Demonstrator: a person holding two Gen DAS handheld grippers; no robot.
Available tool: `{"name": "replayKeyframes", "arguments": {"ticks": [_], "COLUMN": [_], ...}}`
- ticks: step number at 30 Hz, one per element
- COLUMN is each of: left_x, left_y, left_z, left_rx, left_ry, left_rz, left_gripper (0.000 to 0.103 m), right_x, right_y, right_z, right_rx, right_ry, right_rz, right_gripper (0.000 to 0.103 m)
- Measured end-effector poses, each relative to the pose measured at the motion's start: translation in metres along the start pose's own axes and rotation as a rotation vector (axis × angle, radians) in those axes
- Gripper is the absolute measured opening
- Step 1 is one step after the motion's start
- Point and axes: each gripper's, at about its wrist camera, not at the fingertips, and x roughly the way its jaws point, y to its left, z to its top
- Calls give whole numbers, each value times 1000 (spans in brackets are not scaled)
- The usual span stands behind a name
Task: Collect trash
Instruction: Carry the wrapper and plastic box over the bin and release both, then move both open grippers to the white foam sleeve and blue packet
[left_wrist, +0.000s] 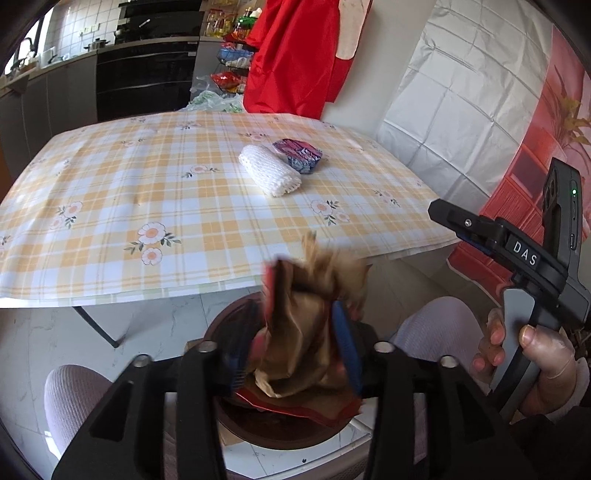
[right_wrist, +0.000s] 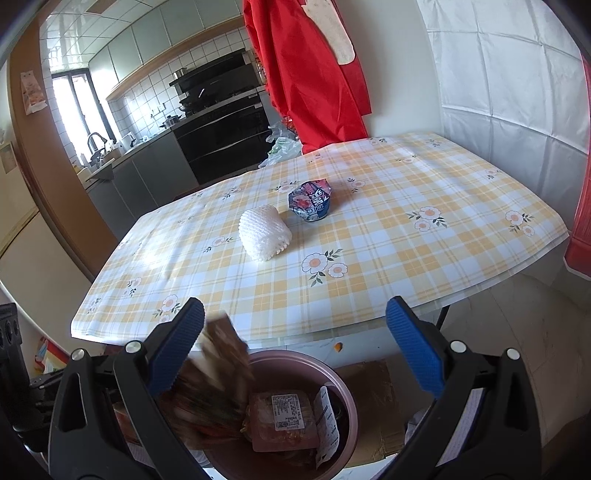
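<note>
The left tongs (left_wrist: 295, 354) stand partly open, a crumpled brown wrapper (left_wrist: 306, 332) blurred between their blue pads, its long axis upright, directly over the brown bin (right_wrist: 347, 398). The right tongs (right_wrist: 295, 350) gape wide and empty. On the worktop (left_wrist: 110, 206), at twelve o'clock from both, lie a white foam net (right_wrist: 262, 232) and a blue packet (right_wrist: 312, 201).

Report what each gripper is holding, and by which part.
Right gripper: nothing, jaws open. Left gripper: crumpled brown wrapper between its pads, blurred; whether they grip its middle cannot be told.
</note>
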Motion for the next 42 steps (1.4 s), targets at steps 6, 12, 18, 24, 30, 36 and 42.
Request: {"name": "replayKeyframes", "arguments": {"ticks": [6,12,18,24,30,36,42], "left_x": [-10,-16,-10,3,25,62,135], "left_y": [11,24,37,43,47,39,23], "left_z": [4,6,4,17,58,102,142], "left_rx": [-48,-99,-139,-103,-82,-145,-163], "left_ry": [-53,-66,-37,-16,-11,-22,32], "left_rz": [56,123,162,196,190,149,122], "left_gripper": [85,97,97,97,97,97,97], "right_x": [2,7,16,29,56,80,105], "right_y": [-1,0,2,6,-15,-53,-80], "right_z": [0,-5,-11,-4,25,48,60], "right_rx": [-6,-32,-62,-173,-188,-130,-108], "right_ry": [8,37,73,68,82,88,115], "right_rz": [-2,-31,-41,-52,-81,-112,-106], "right_gripper": [97,97,97,97,97,97,97]}}
